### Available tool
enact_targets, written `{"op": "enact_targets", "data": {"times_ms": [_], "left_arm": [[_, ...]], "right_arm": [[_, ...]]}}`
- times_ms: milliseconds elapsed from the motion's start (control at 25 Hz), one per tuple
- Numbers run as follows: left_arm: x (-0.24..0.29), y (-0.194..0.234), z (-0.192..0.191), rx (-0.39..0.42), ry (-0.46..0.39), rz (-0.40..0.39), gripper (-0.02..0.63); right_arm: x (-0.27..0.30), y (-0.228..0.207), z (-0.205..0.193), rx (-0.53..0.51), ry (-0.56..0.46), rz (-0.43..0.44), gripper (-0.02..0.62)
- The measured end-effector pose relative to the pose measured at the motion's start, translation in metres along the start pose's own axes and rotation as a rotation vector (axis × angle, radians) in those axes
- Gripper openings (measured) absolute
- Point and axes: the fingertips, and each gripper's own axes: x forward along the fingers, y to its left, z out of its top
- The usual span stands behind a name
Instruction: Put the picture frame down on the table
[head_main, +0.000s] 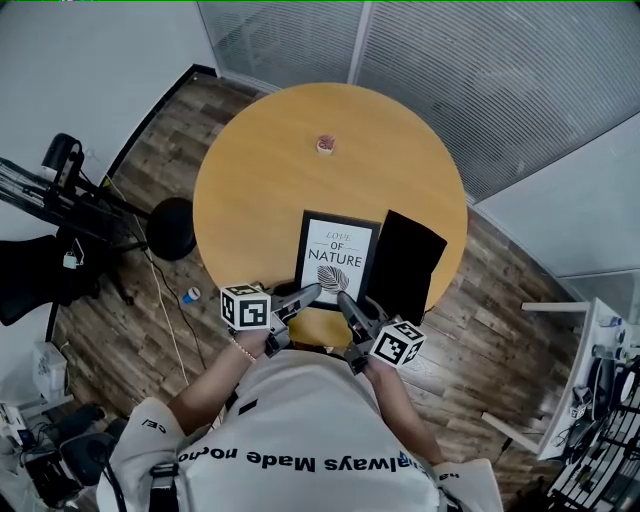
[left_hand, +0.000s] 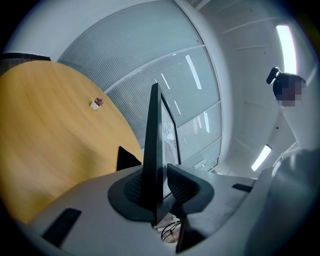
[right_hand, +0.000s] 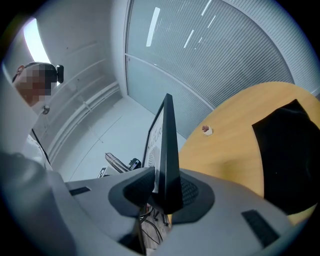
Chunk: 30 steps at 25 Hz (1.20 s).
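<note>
Person's left gripper loosely straddles the frame's near edge, right gripper pinches it; seemingly down on the table, it needs releasing.

Picture frame edge-on in the right tongs' grip, yellow table beyond.

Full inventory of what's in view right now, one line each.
table: 1, yellow-brown, round, centre.
picture frame: 1, black, over table's near side, between both grippers' jaws.
flat sheet: 1, black, on table, right of frame.
small item: 1, white and pink, table's far side.
stool: 1, black, floor left of table.
small object: 1, blue-white, floor by stool.
left gripper: 1, grey, frame's near left corner, jaws slightly apart.
right gripper: 1, grey, frame's near right corner, jaws on it.
person: 1, white shirt, bottom.
</note>
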Motion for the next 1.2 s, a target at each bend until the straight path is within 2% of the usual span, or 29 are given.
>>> {"op": "enact_targets", "data": {"times_ms": [1200], "left_arm": [[-0.005,0.069,-0.065,-0.016,0.111,0.186,0.13]], "right_arm": [[0.005,-0.058,-0.074,0.024,0.089,-0.177,0.143]]}}
